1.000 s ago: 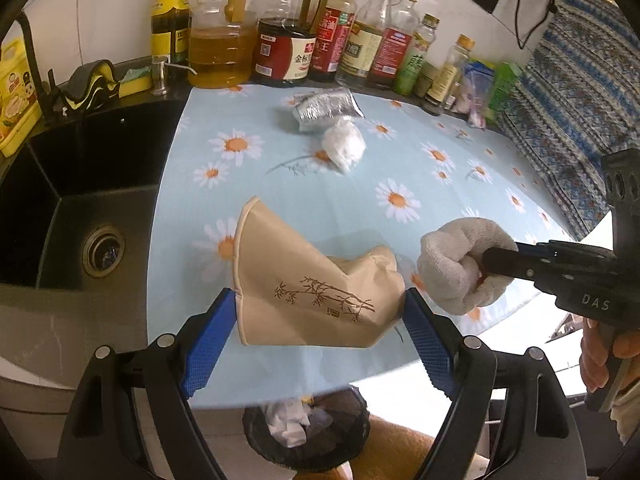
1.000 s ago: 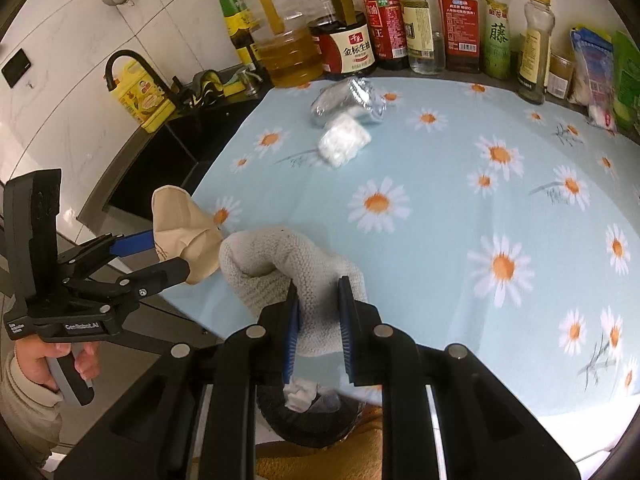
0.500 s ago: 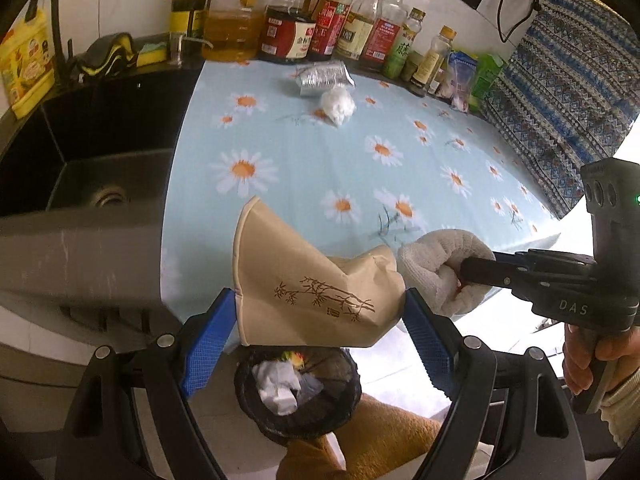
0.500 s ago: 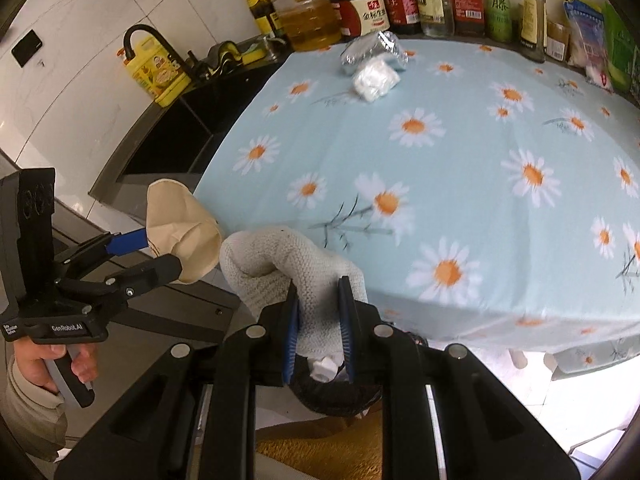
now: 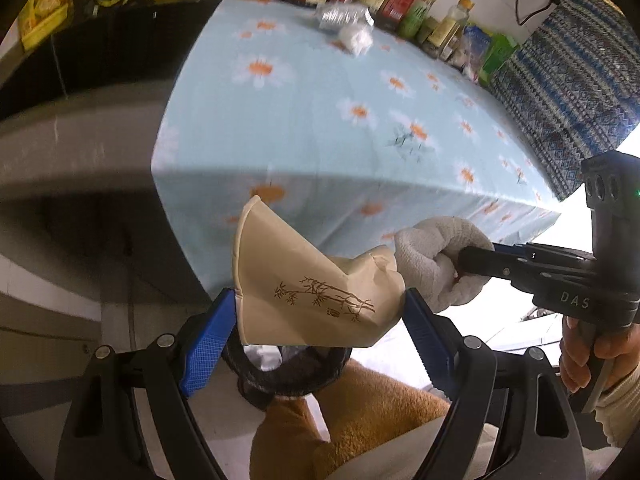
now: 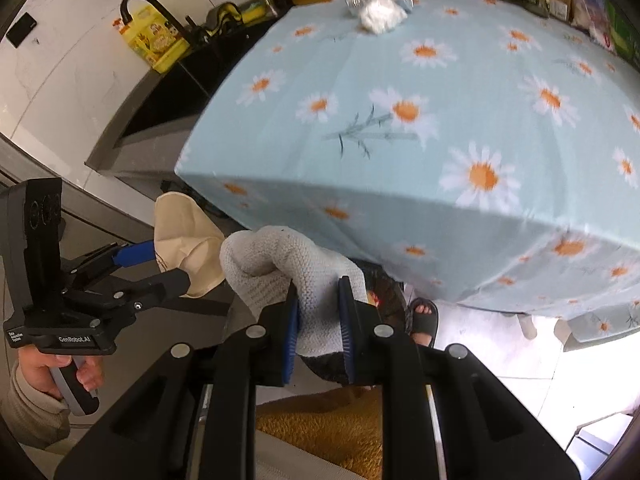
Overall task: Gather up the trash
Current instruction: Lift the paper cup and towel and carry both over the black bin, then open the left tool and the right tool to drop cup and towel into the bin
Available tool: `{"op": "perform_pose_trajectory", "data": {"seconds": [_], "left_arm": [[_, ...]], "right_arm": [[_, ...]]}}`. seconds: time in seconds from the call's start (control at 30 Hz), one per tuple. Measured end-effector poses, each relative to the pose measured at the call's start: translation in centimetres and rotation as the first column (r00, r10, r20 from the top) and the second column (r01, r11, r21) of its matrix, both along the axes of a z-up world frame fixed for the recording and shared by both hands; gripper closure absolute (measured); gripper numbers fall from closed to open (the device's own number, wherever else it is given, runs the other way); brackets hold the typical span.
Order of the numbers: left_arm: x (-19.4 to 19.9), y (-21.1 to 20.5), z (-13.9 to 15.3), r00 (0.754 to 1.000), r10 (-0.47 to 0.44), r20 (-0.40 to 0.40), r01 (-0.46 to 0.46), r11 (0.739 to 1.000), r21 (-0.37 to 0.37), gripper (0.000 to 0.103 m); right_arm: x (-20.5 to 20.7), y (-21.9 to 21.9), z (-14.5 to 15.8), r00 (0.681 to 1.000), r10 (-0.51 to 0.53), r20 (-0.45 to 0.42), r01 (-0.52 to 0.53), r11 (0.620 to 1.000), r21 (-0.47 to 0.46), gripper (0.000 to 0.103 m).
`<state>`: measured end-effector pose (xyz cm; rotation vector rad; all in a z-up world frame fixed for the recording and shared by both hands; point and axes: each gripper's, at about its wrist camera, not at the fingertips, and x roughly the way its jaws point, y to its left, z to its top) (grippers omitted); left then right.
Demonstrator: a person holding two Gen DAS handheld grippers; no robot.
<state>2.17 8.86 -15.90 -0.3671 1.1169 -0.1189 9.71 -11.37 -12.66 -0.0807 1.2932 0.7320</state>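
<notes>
While the left claw (image 5: 320, 316) grips a squashed tan paper cup (image 5: 308, 288), the right claw (image 6: 318, 312) pinches a white knit rag (image 6: 280, 268), both past the worktop (image 6: 400, 120) edge, over the black bin (image 5: 288, 372).

Both wrist cameras face steeply downward past the daisy tablecloth (image 5: 320, 128) edge, close above the black bin (image 5: 288, 372); each view shares the tablecloth (image 6: 440, 120) and the opposite gripper
</notes>
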Motion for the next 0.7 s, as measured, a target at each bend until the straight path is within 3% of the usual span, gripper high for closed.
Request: {"op": "perform_pose_trajectory", "data": {"seconds": [0.5,0.7], "left_arm": [[-0.7,-1.6,-8.2,0.982,-0.035,-0.186,0.024,0.998,-0.059,0.022],[-0.8,-1.7,-9.9,0.971,-0.049,-0.234,0.036,0.998,-0.057,0.022]], "right_arm": [[0.0,-0.1,-5.4,0.993,-0.029,-0.117,0.023,0.998,-0.050,0.081],[0.3,0.5,-6.8,0.989,-0.030,-0.142,0.023,0.998,-0.052,0.081]]}}
